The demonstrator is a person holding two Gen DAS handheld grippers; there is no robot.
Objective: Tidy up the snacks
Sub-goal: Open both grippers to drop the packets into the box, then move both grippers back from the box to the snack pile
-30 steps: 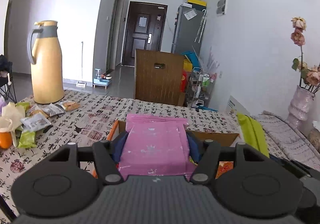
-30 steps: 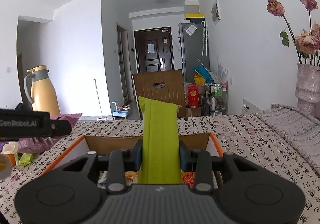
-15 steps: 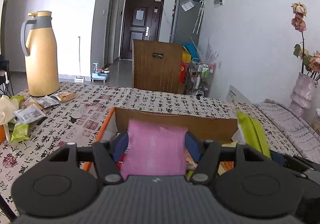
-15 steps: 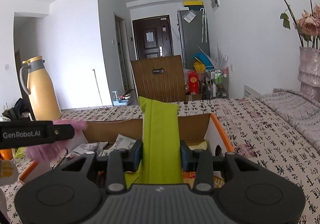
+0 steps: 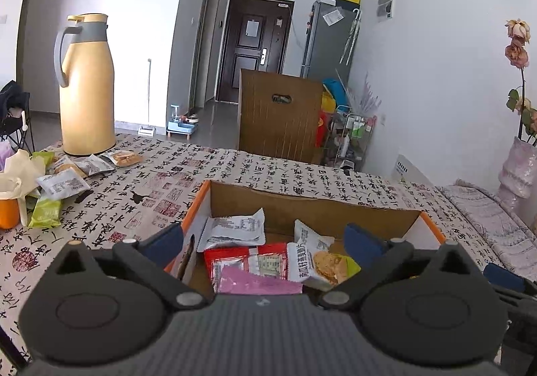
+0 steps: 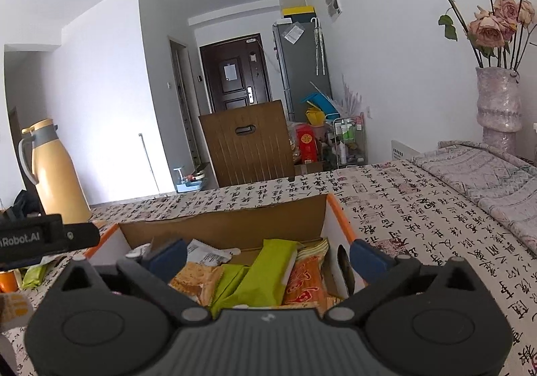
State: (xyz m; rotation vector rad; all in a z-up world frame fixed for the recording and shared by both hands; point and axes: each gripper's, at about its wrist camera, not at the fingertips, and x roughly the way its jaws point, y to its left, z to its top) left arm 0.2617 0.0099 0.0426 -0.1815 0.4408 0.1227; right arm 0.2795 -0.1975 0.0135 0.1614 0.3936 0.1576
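Observation:
An open cardboard box (image 5: 302,208) with orange edges stands on the table and holds several snack packets. A pink packet (image 5: 256,282) lies loose in it under my left gripper (image 5: 265,241), whose jaws are opening wide and touch nothing. A green packet (image 6: 265,272) rests inside the box (image 6: 221,225) below my right gripper (image 6: 266,256), whose jaws are also opening and press on nothing. More loose snack packets (image 5: 63,183) lie on the table at the far left.
A tall yellow thermos jug (image 5: 85,87) stands at the back left by an orange cup (image 5: 8,213). A wooden chair back (image 5: 278,117) is behind the table. A vase with dried roses (image 6: 498,100) stands at the right on a folded cloth (image 6: 486,174).
Both grippers have opened and let go: the pink packet dropped from the left one and the green packet from the right one into the box.

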